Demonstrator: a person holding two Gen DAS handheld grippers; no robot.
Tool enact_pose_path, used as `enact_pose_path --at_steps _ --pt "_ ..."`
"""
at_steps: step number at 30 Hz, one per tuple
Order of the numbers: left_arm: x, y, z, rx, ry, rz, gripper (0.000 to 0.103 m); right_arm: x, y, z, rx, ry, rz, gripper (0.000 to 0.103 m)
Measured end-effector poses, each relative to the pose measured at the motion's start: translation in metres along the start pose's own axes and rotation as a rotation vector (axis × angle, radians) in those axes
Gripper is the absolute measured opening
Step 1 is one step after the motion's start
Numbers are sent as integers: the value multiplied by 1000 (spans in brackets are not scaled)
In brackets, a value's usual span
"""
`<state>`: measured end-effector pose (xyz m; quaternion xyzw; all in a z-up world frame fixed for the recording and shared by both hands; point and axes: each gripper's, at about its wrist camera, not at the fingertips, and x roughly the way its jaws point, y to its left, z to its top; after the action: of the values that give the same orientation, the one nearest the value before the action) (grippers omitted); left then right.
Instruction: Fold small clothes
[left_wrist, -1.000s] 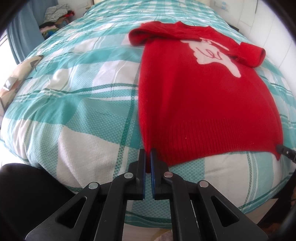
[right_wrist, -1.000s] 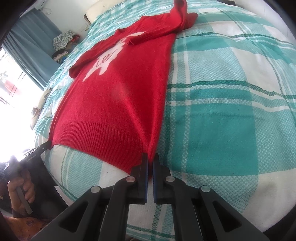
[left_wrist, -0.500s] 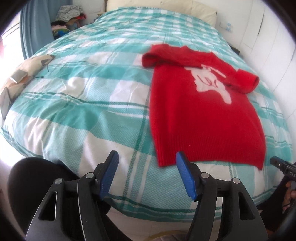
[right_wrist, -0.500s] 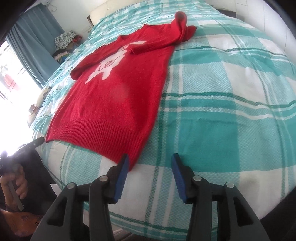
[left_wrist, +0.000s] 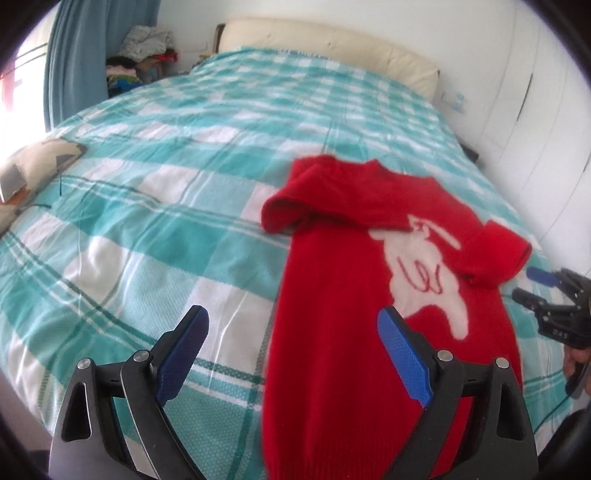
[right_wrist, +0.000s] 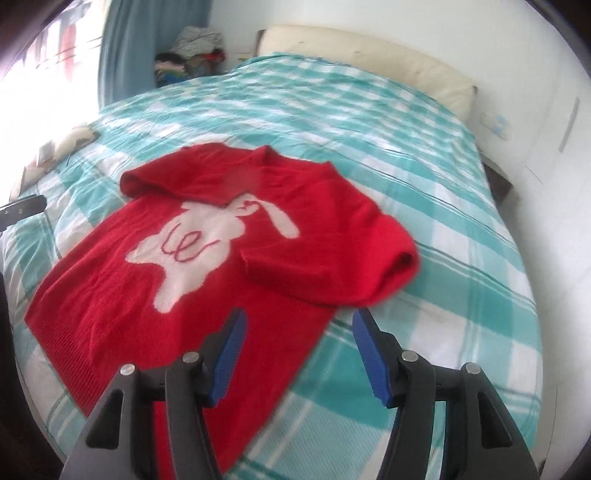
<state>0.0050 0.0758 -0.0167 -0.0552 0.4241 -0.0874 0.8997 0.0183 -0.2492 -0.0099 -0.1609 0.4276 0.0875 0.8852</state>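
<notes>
Two parted grippers above red sweater (left_wrist: 332, 295)

Two wrist cameras looking steeply down over a bed from its foot end

Each is facing toward the headboard (left_wrist: 332, 48), sitting close above the checked cover (left_wrist: 166, 206); the left view is catching the red sweater (left_wrist: 351, 295) to its right, the right view to its left, both sharing sweater, cover and headboard.

The red sweater (right_wrist: 207, 258) has a white animal shape with a red squiggle on it, but no words or numbers can be read.
</notes>
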Motion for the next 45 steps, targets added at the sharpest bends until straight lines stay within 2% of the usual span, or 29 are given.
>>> enact_pose_path --at_steps 2,4,5,6,7,9,12,16,19,21,24,30,31,32,34,36,37,39,40,44,45 --pt "0 4 -4 1 -3 -5 92 35 15 12 -52 9 4 59" --pt "-2 6 -6 13 -15 35 92 71 20 16 -42 47 22 59" --pt "-1 7 -6 16 -13 47 92 89 17 16 -15 86 36 51" --pt "-1 8 -6 13 -9 51 92 101 10 15 25 114 49 38" --pt "0 10 -6 6 -4 50 92 102 -1 14 69 110 44 10" --pt "1 14 -7 -11 8 47 92 83 -33 13 181 41 13 8" --pt "7 16 -6 -33 45 36 92 33 -107 -6 375 -73 -123 8" --pt "9 15 -6 -54 54 18 92 -33 -219 -78 726 -152 -364 8" --pt "8 11 -8 -38 48 40 92 -51 -269 -136 903 -134 -423 8" --pt "10 10 -11 -30 53 52 92 -47 -287 -167 997 -110 -367 8" --pt "12 10 -14 -26 67 57 92 -28 -310 -204 1219 -99 -139 9" --pt "12 10 -16 -16 57 71 92 -9 -321 -242 1467 -153 49 15" --pt "13 11 -16 -19 61 71 92 -9 -320 -247 1498 -168 75 24" --pt "14 11 -15 -25 67 65 92 -9 -319 -250 1521 -182 97 34" --pt "16 11 -15 -37 79 47 92 -9 -318 -254 1550 -212 126 46" --pt "17 10 -16 -34 86 40 92 -8 -319 -254 1554 -208 129 47" --pt "17 8 -16 -26 87 44 92 -5 -318 -252 1540 -188 123 46" --pt "17 5 -17 -8 88 56 92 0 -319 -245 1486 -114 66 16" --pt "17 5 -18 -2 88 62 92 -1 -318 -242 1453 -71 2 4" --pt "17 7 -18 -2 89 72 92 -16 -313 -234 1353 45 -270 3" --pt "17 8 -18 -5 90 74 92 -15 -313 -236 1349 69 -300 3"
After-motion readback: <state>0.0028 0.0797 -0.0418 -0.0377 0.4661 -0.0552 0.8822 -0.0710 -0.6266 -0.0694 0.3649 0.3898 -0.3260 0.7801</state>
